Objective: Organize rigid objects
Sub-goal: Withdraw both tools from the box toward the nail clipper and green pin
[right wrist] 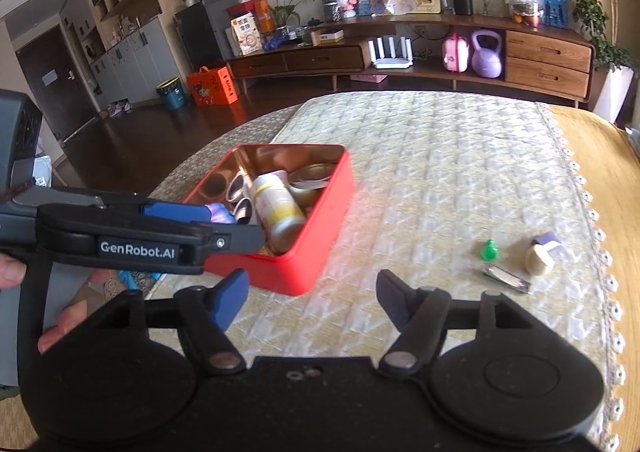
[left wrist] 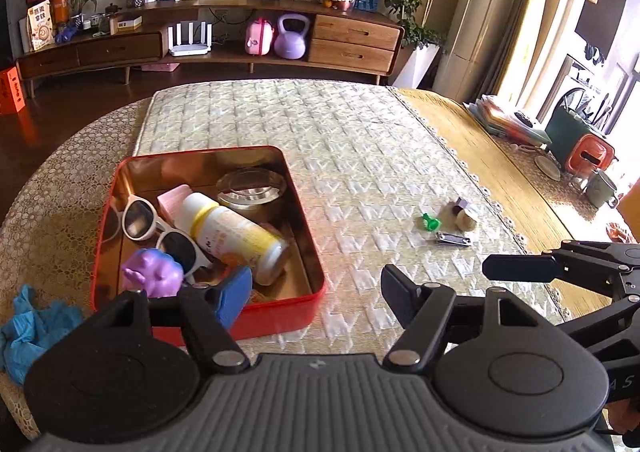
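Note:
A red tin box (left wrist: 280, 306) (right wrist: 320, 252) on the quilted mat holds white sunglasses (left wrist: 152, 226), a white-and-yellow bottle (left wrist: 236, 236) (right wrist: 280, 212), a round metal tin (left wrist: 252, 188), a pink block (left wrist: 172, 202) and a purple toy (left wrist: 154, 272). On the mat to the right lie a green piece (left wrist: 431, 222) (right wrist: 490, 251), a nail clipper (left wrist: 454, 239) (right wrist: 506, 277) and a cream roll with a purple piece (left wrist: 466, 217) (right wrist: 540, 254). My left gripper (left wrist: 316, 296) is open and empty at the box's near edge. My right gripper (right wrist: 312, 298) is open and empty, near the box's corner.
A blue cloth (left wrist: 28, 328) lies left of the box. A yellow runner (left wrist: 500, 172) borders the mat on the right, with books (left wrist: 508, 118) and cups (left wrist: 600, 184) beyond. A wooden TV cabinet (left wrist: 208, 48) stands behind the table.

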The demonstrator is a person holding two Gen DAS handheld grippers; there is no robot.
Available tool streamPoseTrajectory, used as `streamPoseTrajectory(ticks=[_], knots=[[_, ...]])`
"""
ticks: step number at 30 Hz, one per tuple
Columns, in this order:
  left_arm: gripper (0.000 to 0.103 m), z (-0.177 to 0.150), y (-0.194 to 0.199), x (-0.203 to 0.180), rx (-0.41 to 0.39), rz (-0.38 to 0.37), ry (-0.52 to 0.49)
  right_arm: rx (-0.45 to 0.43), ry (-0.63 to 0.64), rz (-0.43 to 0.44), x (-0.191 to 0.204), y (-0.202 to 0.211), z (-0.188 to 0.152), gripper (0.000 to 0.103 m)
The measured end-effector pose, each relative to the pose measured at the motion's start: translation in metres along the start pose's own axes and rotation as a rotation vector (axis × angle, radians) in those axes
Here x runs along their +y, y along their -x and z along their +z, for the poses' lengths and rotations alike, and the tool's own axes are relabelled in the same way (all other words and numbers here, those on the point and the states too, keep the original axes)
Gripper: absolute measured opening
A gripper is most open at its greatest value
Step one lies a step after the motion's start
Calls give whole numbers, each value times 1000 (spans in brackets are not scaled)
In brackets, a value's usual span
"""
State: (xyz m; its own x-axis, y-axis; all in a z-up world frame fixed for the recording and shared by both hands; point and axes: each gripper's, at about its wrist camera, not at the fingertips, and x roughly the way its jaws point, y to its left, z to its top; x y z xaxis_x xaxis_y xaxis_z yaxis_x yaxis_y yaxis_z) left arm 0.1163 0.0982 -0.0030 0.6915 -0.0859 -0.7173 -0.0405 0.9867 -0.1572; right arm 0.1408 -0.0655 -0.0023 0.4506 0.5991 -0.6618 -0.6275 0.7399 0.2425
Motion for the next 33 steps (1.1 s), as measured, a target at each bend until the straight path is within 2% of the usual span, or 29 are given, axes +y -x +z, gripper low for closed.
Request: streamPoseTrajectory(ticks=[3, 6, 11, 13, 21, 28, 33], knots=[[71, -2, -7, -15, 6, -17, -15, -13, -1, -25, -14, 8, -7, 79], [79, -2, -14, -30, 8, -39, -27, -26, 3, -52, -27, 15, -14, 84], [82, 2, -29, -52, 13, -48, -48, -37, -13, -89, -53, 23, -22, 93], [82, 4, -35, -60, 12, -41, -53, -43, -21, -105, -63, 26, -24, 102], [82, 18, -65, -81, 28, -52, -27, -28, -40, -171, -107, 25, -28, 103], [82, 31, -97, -100, 36, 5, -61, -9, -63, -192, -141, 16, -32, 103], [82, 37, -122, -108, 64, -1, -51, -5, -58, -194, -158, 7, -31, 103]])
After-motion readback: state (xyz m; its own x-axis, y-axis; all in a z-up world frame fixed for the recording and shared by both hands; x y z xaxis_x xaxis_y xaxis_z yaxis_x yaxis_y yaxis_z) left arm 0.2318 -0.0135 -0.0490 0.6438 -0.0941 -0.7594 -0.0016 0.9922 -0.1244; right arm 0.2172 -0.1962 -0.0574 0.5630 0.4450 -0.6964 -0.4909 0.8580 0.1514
